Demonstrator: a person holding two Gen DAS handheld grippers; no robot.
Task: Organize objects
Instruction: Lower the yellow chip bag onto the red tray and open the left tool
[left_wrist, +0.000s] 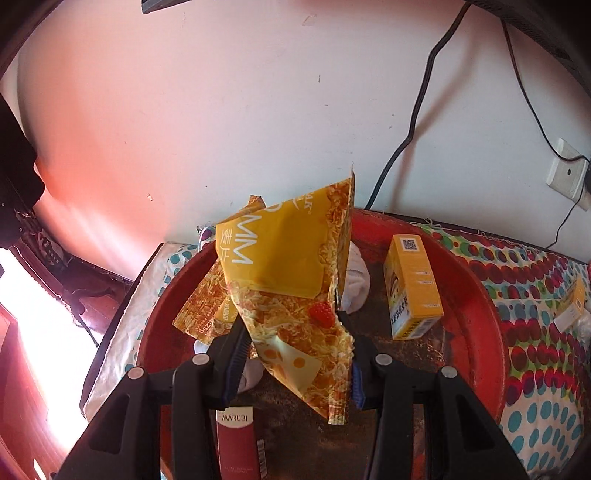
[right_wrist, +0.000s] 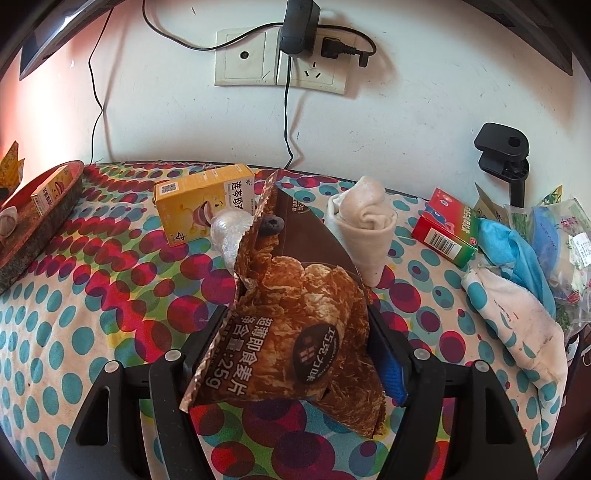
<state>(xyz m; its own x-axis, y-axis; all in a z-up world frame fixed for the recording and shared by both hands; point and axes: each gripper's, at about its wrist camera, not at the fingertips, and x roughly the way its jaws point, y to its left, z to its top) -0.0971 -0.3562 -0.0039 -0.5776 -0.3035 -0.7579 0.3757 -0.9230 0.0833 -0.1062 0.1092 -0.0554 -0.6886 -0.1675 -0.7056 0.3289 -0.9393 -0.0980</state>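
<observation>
Left gripper (left_wrist: 295, 354), low in the left wrist view, clamps a yellow snack packet (left_wrist: 291, 295) between its jaws. This crinkled packet shows cereal flakes, a raspberry, cheese slices and large white letters "MM". It hangs over a round red tray (left_wrist: 476, 291) filling the middle of the frame. Behind it sits a second yellow packet (left_wrist: 201, 306), partly hidden. One yellow carton (left_wrist: 412, 286) with a QR code stands on the tray at right. One dark red box (left_wrist: 236, 443) marked "MARUBI" lies at lower centre.

Right gripper (right_wrist: 301, 332), low in the right wrist view, grips one brown snack packet (right_wrist: 291, 332), creased, printed "25g" with Chinese text. It sits above a polka-dot cloth (right_wrist: 92, 295). Another yellow carton (right_wrist: 201, 201) lies upper left of centre, one red-and-green box (right_wrist: 448, 225) at right.
</observation>
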